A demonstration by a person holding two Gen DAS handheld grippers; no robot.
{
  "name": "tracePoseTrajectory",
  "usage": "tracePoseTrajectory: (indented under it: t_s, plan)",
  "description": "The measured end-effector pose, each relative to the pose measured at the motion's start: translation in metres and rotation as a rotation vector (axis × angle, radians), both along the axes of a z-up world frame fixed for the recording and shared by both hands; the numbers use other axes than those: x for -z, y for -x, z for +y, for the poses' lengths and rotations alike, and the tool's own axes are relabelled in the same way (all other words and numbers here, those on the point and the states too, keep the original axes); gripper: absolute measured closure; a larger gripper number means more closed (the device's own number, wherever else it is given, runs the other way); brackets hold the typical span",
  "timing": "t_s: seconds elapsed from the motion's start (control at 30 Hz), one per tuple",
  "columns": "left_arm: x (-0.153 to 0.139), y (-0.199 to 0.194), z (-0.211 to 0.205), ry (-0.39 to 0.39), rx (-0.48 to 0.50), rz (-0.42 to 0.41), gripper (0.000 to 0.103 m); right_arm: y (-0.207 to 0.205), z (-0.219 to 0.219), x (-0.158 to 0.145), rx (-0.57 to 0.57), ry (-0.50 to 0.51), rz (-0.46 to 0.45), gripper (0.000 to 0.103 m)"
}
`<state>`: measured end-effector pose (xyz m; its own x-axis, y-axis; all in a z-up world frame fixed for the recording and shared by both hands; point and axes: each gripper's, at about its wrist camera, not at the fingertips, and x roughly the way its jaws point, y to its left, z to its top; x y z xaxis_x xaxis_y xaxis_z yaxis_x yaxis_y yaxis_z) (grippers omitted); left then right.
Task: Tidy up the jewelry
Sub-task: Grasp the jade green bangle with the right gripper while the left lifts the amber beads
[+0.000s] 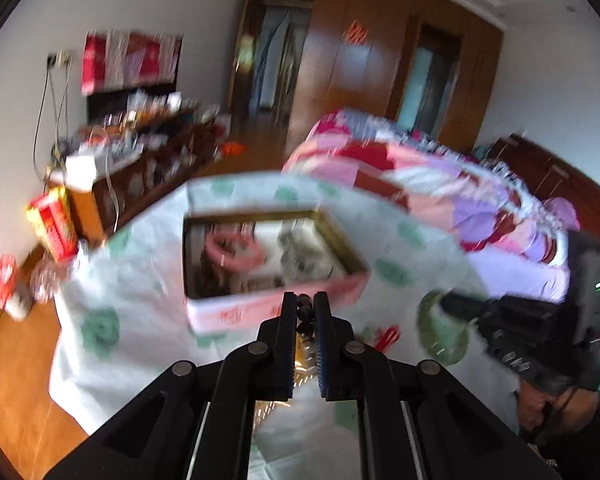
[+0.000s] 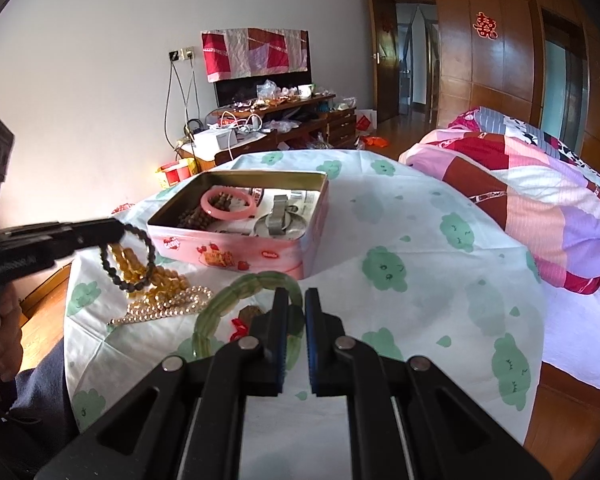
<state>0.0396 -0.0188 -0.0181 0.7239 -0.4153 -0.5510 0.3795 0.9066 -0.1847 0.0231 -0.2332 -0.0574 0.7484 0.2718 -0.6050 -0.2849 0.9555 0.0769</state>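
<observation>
Both grippers were matte black plastic. The right gripper (image 2: 296, 294) had two flat fingers with ribbed blue pads (image 2: 311, 356), angled linkage arms and round silver pivot pins. The left gripper (image 1: 305, 300) matched, with the same silver pins and blue ribbing. Its side bore small, unreadable white lettering. The left hand (image 2: 2, 332) showed bare skin on its handle, above a blue-grey trouser leg (image 2: 40, 392).
</observation>
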Motion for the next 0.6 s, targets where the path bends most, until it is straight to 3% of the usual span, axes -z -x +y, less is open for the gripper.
tracePoseTrajectory:
  t_s: [0.13,0.3,0.6]
  plan:
    - [-0.007,-0.001,0.003,-0.006,-0.007,-0.019,0.096,-0.002,-0.002,0.004,0.004,-0.007,0.013,0.092]
    - [0.006,-0.009,0.006,0.002,-0.015,0.034,0.096,-0.001,0.002,0.007,-0.009,-0.001,0.02,0.092]
    - [-0.004,-0.023,0.008,-0.032,-0.038,-0.001,0.096,-0.01,0.002,-0.001,-0.02,-0.012,0.006,0.092]
